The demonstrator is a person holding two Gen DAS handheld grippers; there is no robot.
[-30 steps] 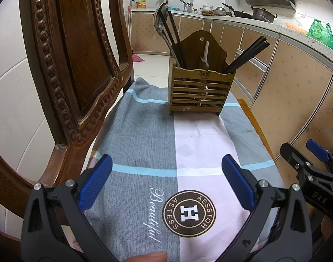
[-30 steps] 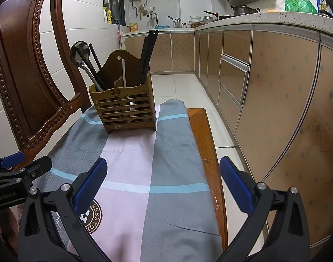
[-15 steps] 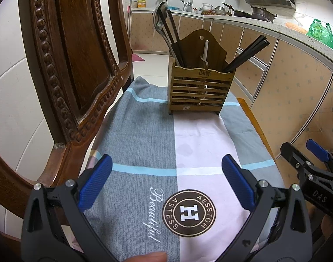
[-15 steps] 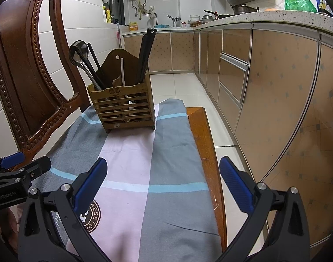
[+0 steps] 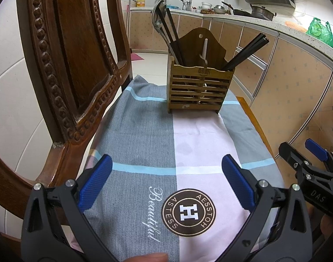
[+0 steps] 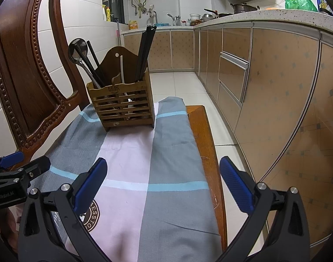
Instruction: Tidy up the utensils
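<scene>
Kitchen cabinets [image 6: 264, 83] fill the right of the frame. Upper centre, the wooden holder [image 5: 199, 87] with chopsticks [image 5: 245, 52] stands on the cloth-covered desk [image 6: 201, 144]. Left tool [image 5: 166, 185] and right tool [image 6: 164, 183] hang spread, empty.

The utensil holder [image 5: 199, 88] is slatted wood, matt and light brown, with a darker back board; in it stand a glossy metal ladle [image 6: 77, 49], matt black chopsticks [image 6: 145, 50] and a white spoon handle [image 5: 204, 50] that looks like plastic. The cloth [image 5: 157, 135] is woven fabric, soft and matt, with a printed brown badge. The chair back [image 5: 79, 50] is dark carved wood with a polished sheen. The tabletop [image 6: 204, 135] edge is smooth varnished wood. The left claw [image 5: 166, 184] and right claw [image 6: 163, 184] have matt black plastic arms, ribbed blue pads [image 5: 96, 181] and shiny metal rivets
</scene>
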